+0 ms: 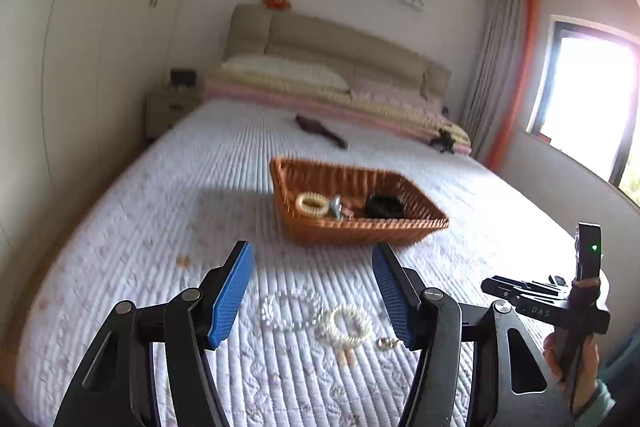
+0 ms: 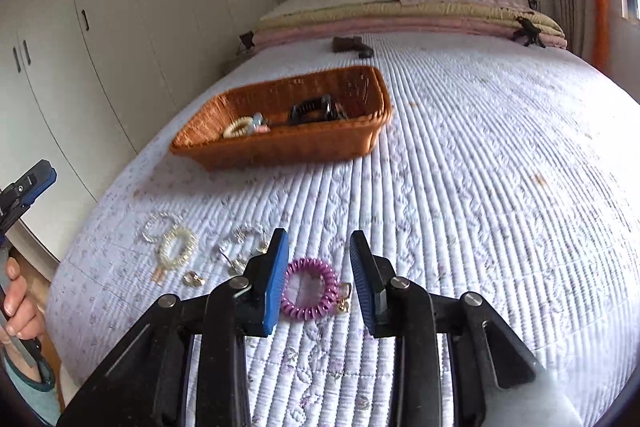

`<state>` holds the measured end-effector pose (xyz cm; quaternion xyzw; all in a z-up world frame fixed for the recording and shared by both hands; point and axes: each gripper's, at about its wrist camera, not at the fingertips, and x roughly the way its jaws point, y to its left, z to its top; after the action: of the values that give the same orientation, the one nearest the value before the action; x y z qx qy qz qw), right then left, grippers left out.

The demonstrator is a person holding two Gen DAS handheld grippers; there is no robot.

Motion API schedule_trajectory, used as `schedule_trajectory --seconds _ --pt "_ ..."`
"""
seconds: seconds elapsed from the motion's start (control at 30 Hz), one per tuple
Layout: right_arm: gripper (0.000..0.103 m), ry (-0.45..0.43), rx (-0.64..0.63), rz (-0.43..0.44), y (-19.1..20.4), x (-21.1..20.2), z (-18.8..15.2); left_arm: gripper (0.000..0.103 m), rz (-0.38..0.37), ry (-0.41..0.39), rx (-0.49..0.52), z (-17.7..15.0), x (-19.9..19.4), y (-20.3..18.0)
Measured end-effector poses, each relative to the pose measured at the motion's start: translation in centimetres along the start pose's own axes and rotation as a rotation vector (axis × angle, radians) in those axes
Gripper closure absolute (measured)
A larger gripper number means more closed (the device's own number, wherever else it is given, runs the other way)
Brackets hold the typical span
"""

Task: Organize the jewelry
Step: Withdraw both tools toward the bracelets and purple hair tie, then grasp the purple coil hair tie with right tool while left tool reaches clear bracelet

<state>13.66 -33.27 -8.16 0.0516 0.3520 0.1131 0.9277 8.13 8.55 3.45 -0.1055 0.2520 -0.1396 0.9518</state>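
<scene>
A brown wicker basket (image 1: 424,223) (image 2: 280,147) sits mid-bed, holding a cream coil tie (image 1: 312,205), a black claw clip (image 2: 314,109) and small bits. My left gripper (image 1: 312,261) stands open above a clear bead bracelet (image 1: 292,309) and a pearl bracelet (image 1: 348,325) lying on the quilt, touching neither. My right gripper (image 2: 319,247) is open over a purple coil hair tie (image 2: 309,289), which lies on the quilt between and beyond the pads, untouched. More bracelets (image 2: 174,243) and earrings (image 2: 194,279) lie left of it.
The white quilted bed (image 2: 480,167) runs back to pillows and a beige headboard (image 1: 340,43). A dark hairbrush (image 1: 320,133) and a small black tripod (image 2: 528,33) lie near the pillows. White wardrobes (image 2: 100,7) stand left, a window (image 1: 580,99) right.
</scene>
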Motion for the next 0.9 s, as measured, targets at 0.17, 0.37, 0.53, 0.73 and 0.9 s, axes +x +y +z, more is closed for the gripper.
schedule_trajectory --seconds 0.17,0.37,0.53,0.73,0.9 --pt "0.068 0.058 -0.033 -0.035 0.3 2.7 -1.0 0.040 -0.028 0.125 -0.074 -1.7 3.8 1.8" --pt "0.069 0.091 -0.062 -0.055 0.8 4.4 -1.4 0.051 0.040 0.214 -0.090 -2.4 7.8 3.2" --pt "0.079 0.125 -0.059 -0.058 0.5 5.3 -1.6 0.061 0.051 0.281 -0.135 -3.2 10.2 4.5" --pt "0.081 0.128 -0.066 -0.059 0.5 5.6 -1.7 0.070 0.075 0.364 -0.122 -3.8 12.4 4.4" --pt "0.084 0.128 -0.079 -0.063 0.7 6.1 -1.7 0.071 0.113 0.395 -0.083 -4.0 13.4 3.9"
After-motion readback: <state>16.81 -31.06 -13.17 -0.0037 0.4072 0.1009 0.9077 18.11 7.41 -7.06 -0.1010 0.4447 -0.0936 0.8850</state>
